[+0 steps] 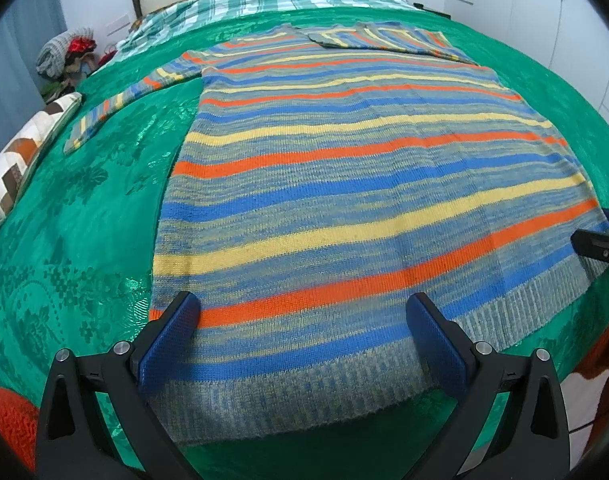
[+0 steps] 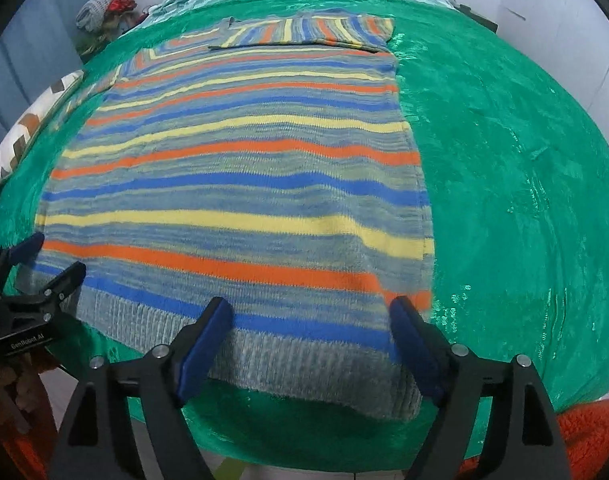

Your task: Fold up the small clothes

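Sweater [image 2: 232, 184] hem beneath wide-spread right gripper [image 2: 310, 316], flat on bedspread [image 2: 504, 160]

- Left wrist view: close above the sweater's [image 1: 344, 168] near left hem, facing down and along the bed [image 1: 84, 216] toward the headboard.
- Right wrist view: likewise, over the near right hem.
- Shared: sweater, green bedspread.

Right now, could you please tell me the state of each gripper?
Left gripper: open, fingers either side of the striped sweater's hem, holding nothing.
Right gripper: open, holding nothing, poised over the hem.
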The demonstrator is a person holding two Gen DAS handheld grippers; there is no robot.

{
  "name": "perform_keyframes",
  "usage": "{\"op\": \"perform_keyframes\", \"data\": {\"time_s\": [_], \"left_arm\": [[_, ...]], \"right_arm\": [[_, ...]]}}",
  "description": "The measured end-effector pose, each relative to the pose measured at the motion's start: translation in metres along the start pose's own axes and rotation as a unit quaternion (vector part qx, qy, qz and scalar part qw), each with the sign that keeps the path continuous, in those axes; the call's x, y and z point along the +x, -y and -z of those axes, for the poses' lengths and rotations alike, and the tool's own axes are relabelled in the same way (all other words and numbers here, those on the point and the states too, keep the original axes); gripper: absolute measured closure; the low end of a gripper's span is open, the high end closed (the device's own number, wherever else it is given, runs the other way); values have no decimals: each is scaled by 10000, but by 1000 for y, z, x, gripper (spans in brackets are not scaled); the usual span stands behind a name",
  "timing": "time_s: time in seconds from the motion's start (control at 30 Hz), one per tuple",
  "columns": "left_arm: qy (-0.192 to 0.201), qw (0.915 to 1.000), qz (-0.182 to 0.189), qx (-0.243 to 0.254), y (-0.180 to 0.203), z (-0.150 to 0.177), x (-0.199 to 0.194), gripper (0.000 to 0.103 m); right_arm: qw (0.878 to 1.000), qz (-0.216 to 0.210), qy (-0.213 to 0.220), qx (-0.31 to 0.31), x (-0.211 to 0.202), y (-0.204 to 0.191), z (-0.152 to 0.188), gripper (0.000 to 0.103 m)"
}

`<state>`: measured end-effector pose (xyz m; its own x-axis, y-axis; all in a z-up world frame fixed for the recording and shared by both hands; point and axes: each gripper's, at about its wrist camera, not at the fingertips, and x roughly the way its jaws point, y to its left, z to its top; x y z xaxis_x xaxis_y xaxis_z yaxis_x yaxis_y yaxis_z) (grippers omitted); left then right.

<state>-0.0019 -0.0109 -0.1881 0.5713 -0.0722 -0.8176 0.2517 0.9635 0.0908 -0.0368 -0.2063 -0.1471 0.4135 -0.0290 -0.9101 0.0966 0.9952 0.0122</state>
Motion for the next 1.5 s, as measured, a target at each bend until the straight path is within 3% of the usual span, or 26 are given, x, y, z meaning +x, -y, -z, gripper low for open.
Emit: {"op": "perform_keyframes", "data": {"time_s": [0.5, 1.1, 1.5], "left_arm": [[-28, 9999, -80, 102, 3, 2, 1, 0], [-125, 9997, -85, 184, 3, 0, 2, 0], [-497, 9985, 58, 199, 1, 5, -4, 0]], "right_arm": [[9999, 38, -53, -148, 5, -7, 7, 9], [9999, 55, -86, -136, 8, -7, 6, 7], [9998, 44, -96, -164, 10, -8, 6, 2]]}}
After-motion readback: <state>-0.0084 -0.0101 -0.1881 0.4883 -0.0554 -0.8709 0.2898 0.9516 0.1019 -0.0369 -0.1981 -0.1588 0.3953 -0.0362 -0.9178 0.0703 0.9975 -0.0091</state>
